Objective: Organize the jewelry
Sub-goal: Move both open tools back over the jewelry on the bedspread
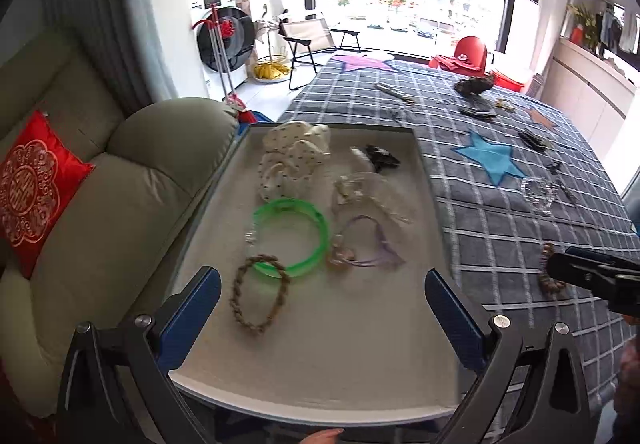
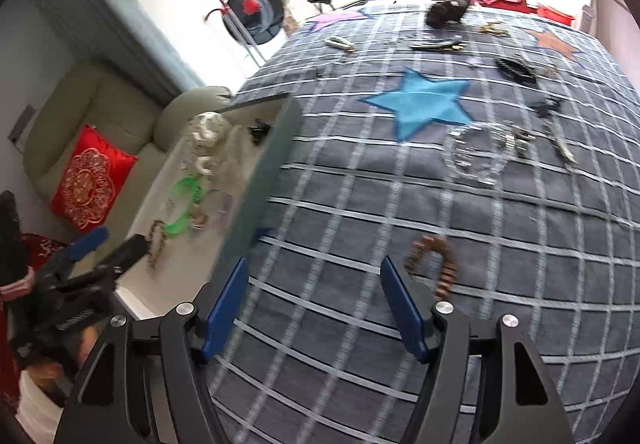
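Observation:
A white tray (image 1: 340, 384) at the table's left edge holds a green bangle (image 1: 320, 240), a brown beaded bracelet (image 1: 240, 308), a purple cord necklace (image 1: 372, 244), clear bracelets (image 1: 372, 192), a spotted scrunchie (image 1: 292, 160) and a dark clip (image 1: 382, 158). My left gripper (image 1: 322, 308) is open and empty above the tray's near part. My right gripper (image 2: 314, 304) is open and empty over the checked cloth. A brown bead bracelet (image 2: 440, 260) lies just right of its right finger. The tray (image 2: 256, 180) also shows in the right wrist view.
A clear bracelet (image 2: 476, 152), dark clips (image 2: 516, 70), a dark hairpiece (image 2: 446, 12) and small pins lie scattered on the grey checked cloth (image 2: 360, 324) with star patches. A beige sofa (image 1: 100, 228) with a red cushion (image 1: 32, 188) stands left of the table.

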The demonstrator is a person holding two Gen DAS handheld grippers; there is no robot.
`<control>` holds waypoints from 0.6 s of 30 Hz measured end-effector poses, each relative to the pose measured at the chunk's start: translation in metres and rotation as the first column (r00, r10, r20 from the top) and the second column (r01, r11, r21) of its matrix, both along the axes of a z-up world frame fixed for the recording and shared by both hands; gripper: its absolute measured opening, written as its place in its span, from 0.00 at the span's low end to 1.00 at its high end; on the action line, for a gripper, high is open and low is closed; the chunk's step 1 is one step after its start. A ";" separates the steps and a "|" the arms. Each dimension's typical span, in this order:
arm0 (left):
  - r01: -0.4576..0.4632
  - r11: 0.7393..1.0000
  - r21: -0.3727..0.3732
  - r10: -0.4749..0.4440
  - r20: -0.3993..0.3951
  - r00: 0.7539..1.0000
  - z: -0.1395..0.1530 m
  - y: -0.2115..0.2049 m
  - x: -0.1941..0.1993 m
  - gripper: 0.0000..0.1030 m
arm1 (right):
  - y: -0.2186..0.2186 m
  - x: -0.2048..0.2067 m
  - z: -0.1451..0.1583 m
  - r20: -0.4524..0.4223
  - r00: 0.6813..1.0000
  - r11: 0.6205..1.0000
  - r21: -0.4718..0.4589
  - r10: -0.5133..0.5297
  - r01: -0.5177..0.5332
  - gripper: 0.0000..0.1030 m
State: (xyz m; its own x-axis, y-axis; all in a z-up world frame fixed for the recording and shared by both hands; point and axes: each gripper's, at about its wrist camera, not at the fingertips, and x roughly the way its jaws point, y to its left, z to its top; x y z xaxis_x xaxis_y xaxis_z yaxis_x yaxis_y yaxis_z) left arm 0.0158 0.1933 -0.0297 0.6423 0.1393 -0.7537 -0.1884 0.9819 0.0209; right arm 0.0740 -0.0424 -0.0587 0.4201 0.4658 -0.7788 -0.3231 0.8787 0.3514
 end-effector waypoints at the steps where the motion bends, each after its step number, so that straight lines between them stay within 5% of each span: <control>1: 0.006 1.000 -0.003 -0.006 0.001 1.000 0.002 -0.005 0.000 1.00 | -0.007 0.000 -0.001 -0.002 1.000 1.000 -0.003 -0.013 0.013 0.70; 18: 0.214 0.975 -0.062 -0.216 -0.030 0.976 0.003 -0.119 0.023 1.00 | -0.123 0.014 -0.016 -0.005 0.972 0.971 -0.055 -0.234 0.233 0.70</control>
State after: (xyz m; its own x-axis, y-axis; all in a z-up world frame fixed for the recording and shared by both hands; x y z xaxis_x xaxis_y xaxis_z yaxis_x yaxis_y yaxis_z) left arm 0.0384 0.0740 -0.0266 0.6246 -0.0435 -0.7797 0.0269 0.9991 -0.0343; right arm 0.0875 -0.1653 -0.0747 0.5033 0.3132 -0.8053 -0.1031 0.9471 0.3039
